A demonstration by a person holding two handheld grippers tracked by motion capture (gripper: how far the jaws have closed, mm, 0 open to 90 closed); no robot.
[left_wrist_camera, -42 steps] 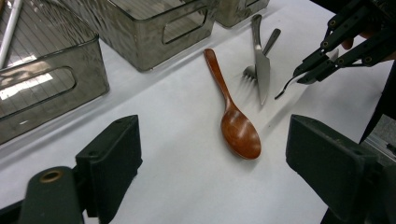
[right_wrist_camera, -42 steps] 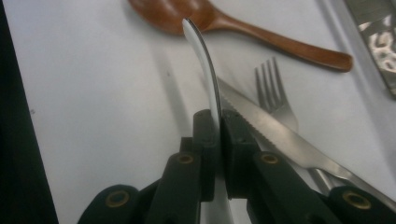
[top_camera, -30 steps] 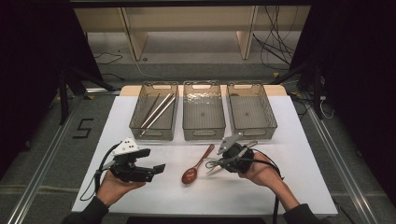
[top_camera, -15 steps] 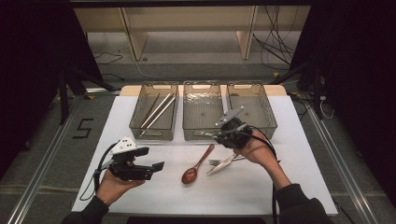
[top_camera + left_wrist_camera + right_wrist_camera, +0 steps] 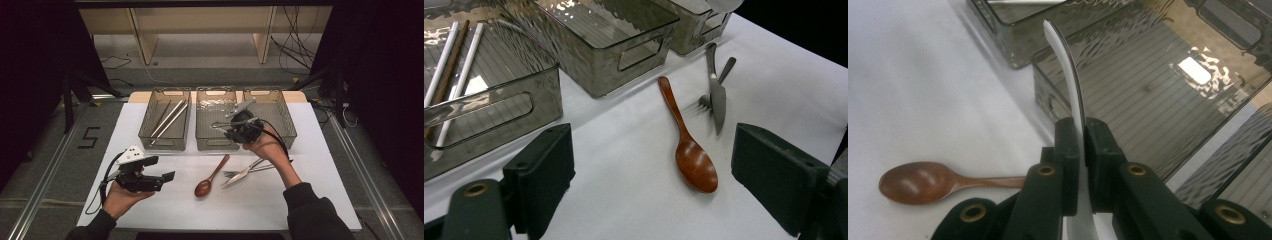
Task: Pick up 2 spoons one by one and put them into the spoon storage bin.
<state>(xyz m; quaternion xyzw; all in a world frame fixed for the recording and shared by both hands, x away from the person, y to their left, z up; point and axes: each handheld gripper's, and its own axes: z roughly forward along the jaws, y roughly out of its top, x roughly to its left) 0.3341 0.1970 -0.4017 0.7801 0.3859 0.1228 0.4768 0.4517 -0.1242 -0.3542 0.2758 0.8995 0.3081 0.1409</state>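
Spoon (image 5: 1068, 70), a slim metal one, is sitting clamped edge-on between the closed jaws of the right claw (image 5: 239, 126), its handle reaching out past the tips and hanging over the near end of the middle bin (image 5: 216, 142). Below that claw, on the white surface (image 5: 300, 200), a wooden spoon (image 5: 210, 177) is lying just beside a knife and fork (image 5: 247, 171). Well off to the left, the left claw (image 5: 167, 176) is hovering with jaws wide apart, gripping nothing. Chopsticks (image 5: 167, 117) are resting in the left bin (image 5: 165, 141).
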